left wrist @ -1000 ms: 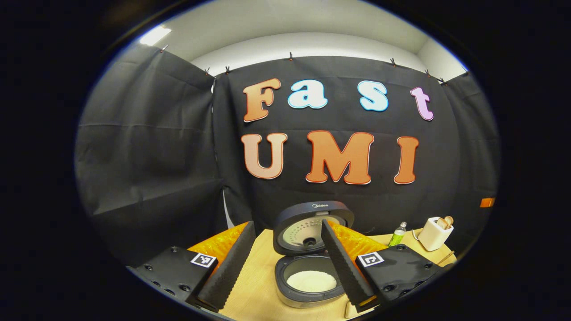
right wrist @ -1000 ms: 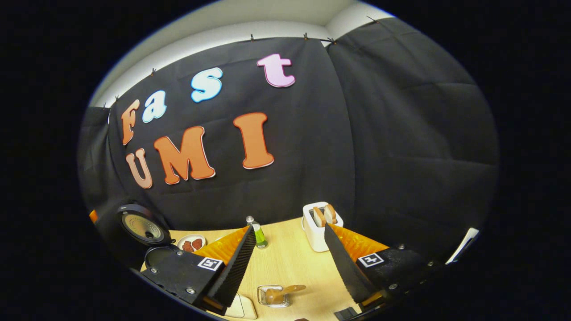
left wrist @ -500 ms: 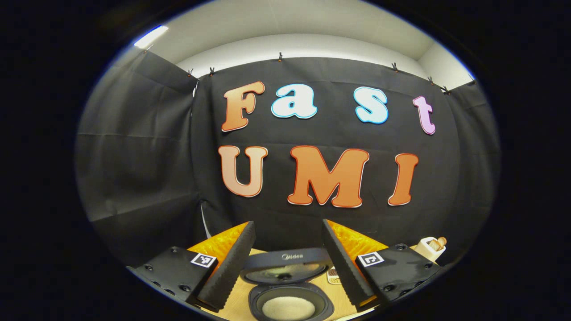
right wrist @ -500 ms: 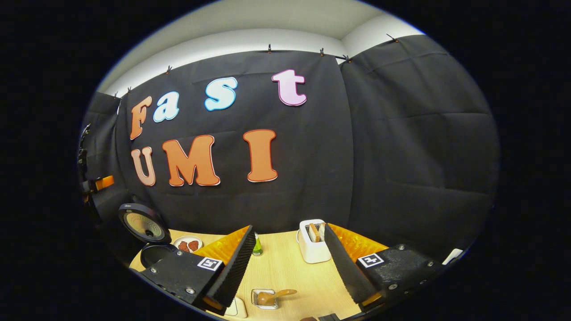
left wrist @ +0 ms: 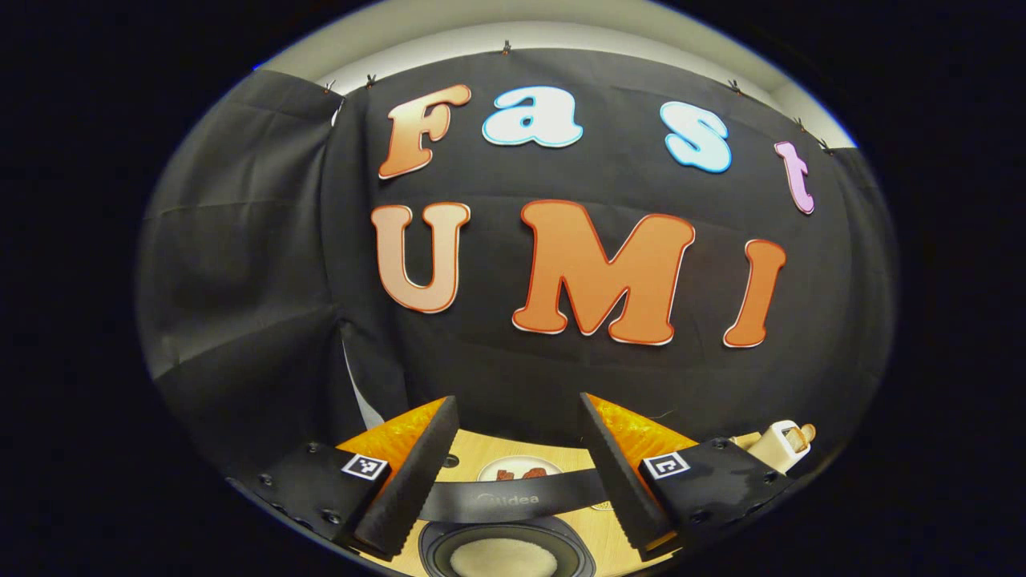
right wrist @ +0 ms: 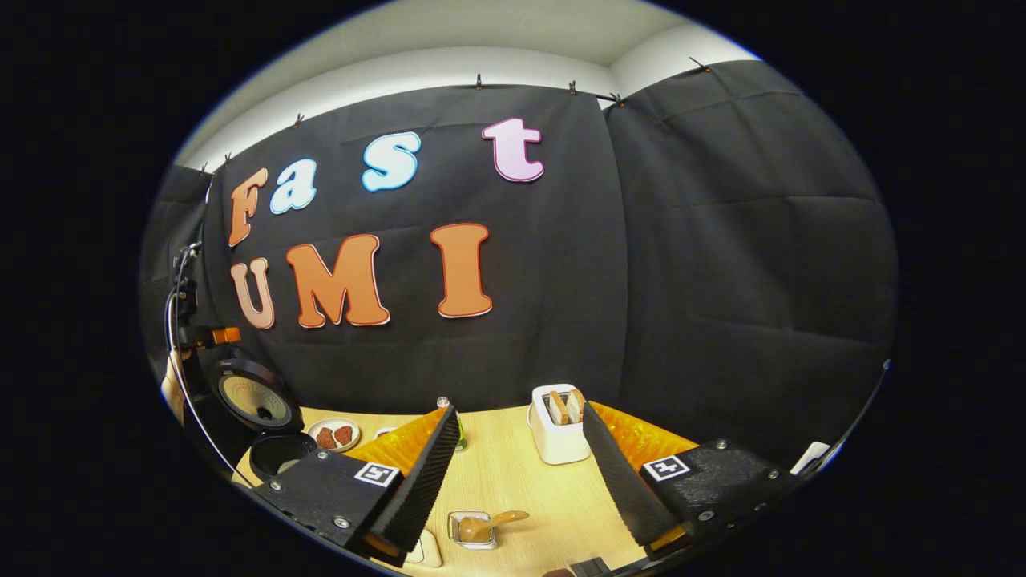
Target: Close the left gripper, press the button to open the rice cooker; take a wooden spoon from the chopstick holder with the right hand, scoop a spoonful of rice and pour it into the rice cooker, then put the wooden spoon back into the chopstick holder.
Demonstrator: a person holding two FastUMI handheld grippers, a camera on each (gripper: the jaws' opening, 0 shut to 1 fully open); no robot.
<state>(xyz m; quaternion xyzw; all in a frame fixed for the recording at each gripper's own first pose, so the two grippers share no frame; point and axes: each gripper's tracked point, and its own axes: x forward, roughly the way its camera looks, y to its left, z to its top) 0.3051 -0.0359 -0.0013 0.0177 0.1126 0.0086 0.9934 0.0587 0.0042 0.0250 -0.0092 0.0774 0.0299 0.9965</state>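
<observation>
Light wooden table (right wrist: pixel 513 481), black cloth wall (right wrist: pixel 721 280) behind, white ceiling (right wrist: pixel 481 32).

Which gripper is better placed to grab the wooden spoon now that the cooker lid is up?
Right. The right gripper is open, and the wooden spoon in its holder lies just ahead between its fingers. The left gripper hangs over the open rice cooker.
</observation>
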